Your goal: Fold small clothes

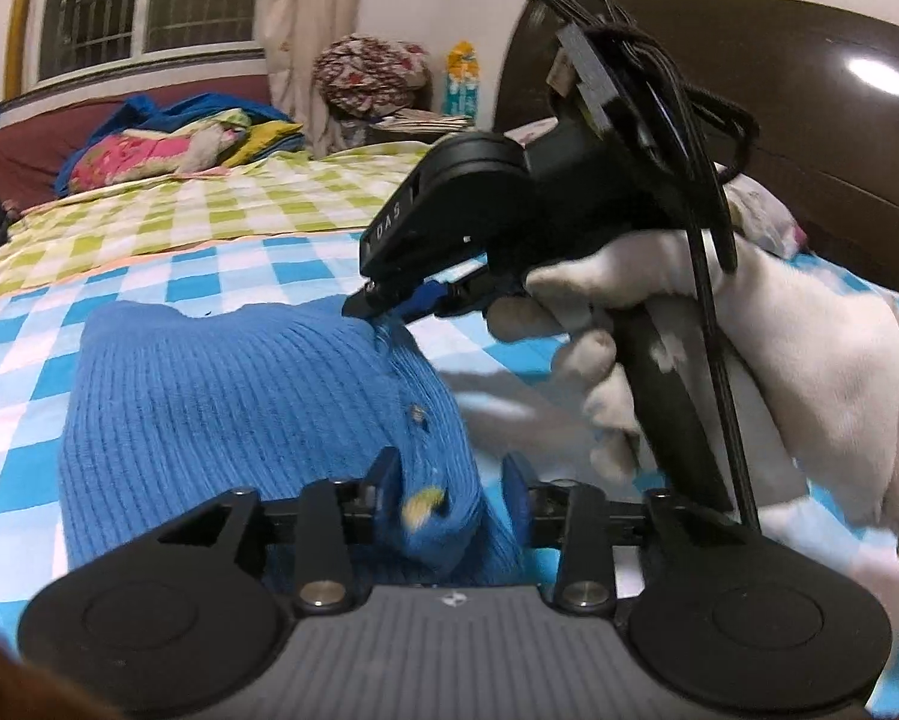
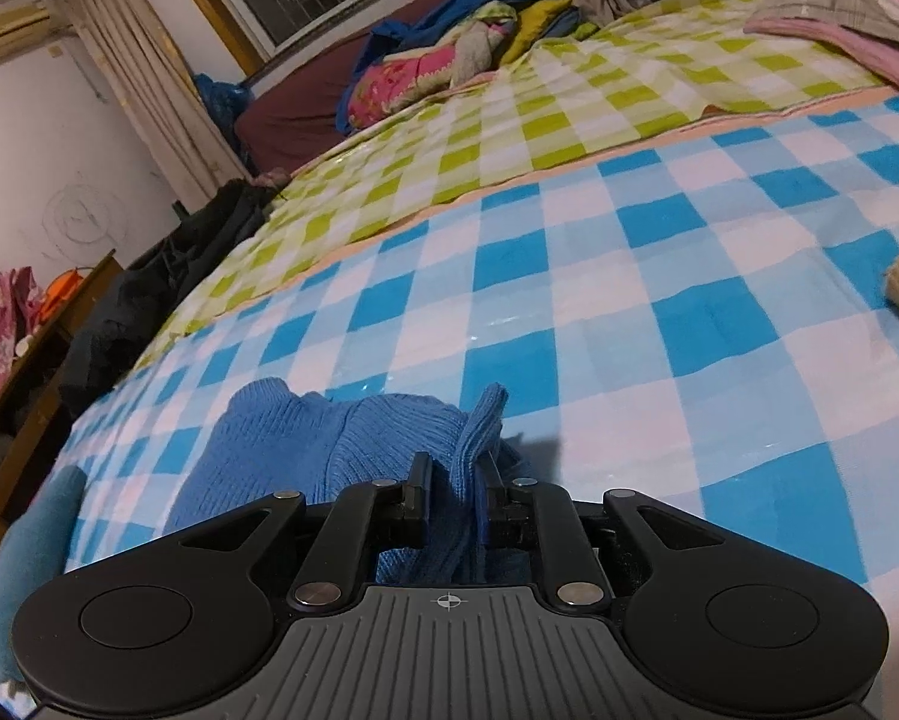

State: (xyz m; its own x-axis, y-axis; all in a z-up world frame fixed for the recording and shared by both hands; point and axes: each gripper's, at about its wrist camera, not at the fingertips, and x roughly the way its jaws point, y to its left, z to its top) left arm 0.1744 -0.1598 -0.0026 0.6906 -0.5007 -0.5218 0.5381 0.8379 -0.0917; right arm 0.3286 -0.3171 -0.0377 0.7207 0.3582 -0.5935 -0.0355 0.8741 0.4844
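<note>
Sweater (image 1: 221, 420) lies folded on the bed (image 2: 629, 300); we are letting go. Left gripper (image 1: 452, 474) gapes around its edge, right gripper (image 2: 458, 480) loosely pinches a fold. Next, we withdraw both.

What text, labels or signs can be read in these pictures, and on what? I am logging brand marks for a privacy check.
"DAS" - on the side of the black right gripper, seen from the left wrist view.
Yellow and blue package by the headboard: print too blurred to read.
Nothing else legible; the grey gripper bases carry only a crosshair mark.
</note>
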